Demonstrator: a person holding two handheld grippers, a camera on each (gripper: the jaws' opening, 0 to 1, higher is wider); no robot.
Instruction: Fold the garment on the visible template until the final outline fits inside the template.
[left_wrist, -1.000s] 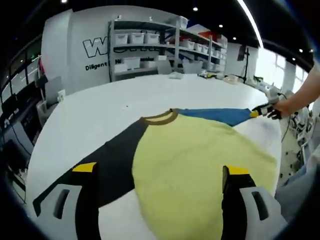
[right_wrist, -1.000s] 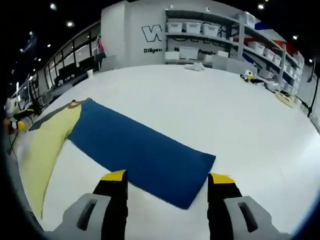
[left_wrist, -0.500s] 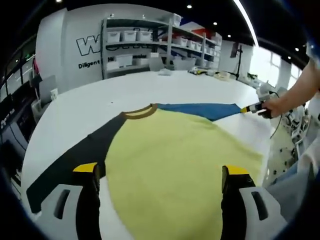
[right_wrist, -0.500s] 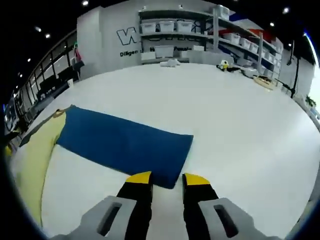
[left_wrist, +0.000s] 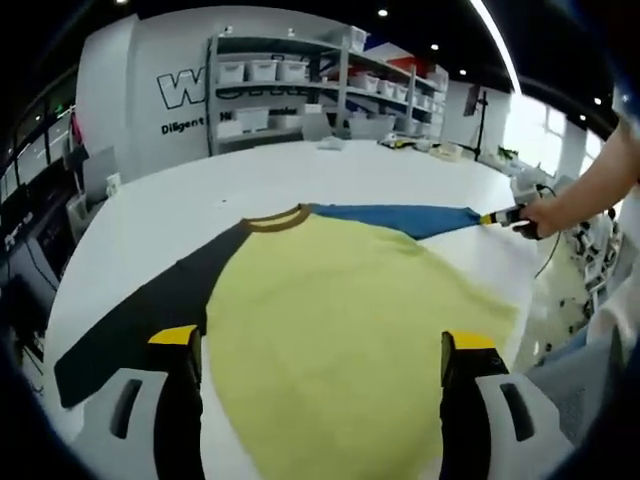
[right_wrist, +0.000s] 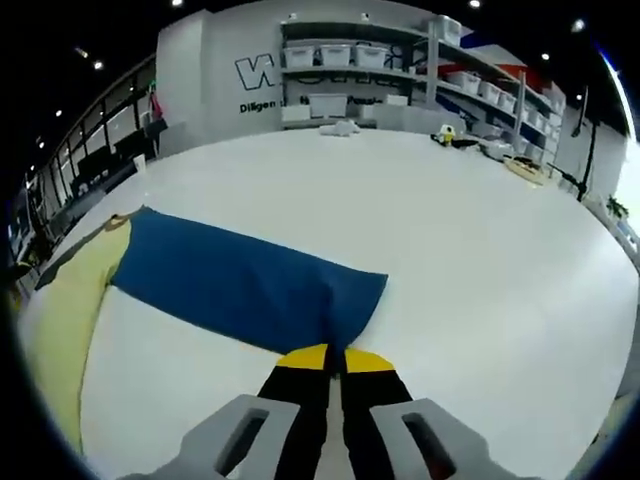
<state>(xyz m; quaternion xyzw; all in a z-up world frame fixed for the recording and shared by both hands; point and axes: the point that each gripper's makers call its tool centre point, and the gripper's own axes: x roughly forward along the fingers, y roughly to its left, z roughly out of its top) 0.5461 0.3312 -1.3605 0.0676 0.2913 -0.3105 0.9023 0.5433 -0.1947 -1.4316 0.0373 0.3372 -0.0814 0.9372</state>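
A garment lies flat on the white table (left_wrist: 180, 210): a yellow body (left_wrist: 340, 330), a brown collar (left_wrist: 277, 220), a black sleeve (left_wrist: 150, 310) and a blue sleeve (right_wrist: 240, 285). My left gripper (left_wrist: 318, 350) hangs open over the yellow body, one jaw above the black sleeve. In the right gripper view, my right gripper (right_wrist: 335, 357) is shut on the blue sleeve's cuff edge. The left gripper view also catches that right gripper (left_wrist: 505, 217), held by a hand at the blue sleeve's (left_wrist: 400, 218) far end.
Shelving (left_wrist: 300, 90) with white bins stands against the back wall past the table. Small items (right_wrist: 470, 145) lie on the table's far side. Wide bare tabletop (right_wrist: 480, 260) stretches to the right of the blue sleeve.
My right gripper has closed from wide open onto the blue sleeve's cuff. The left gripper's view has shifted forward over the yellow body and then held about steady.
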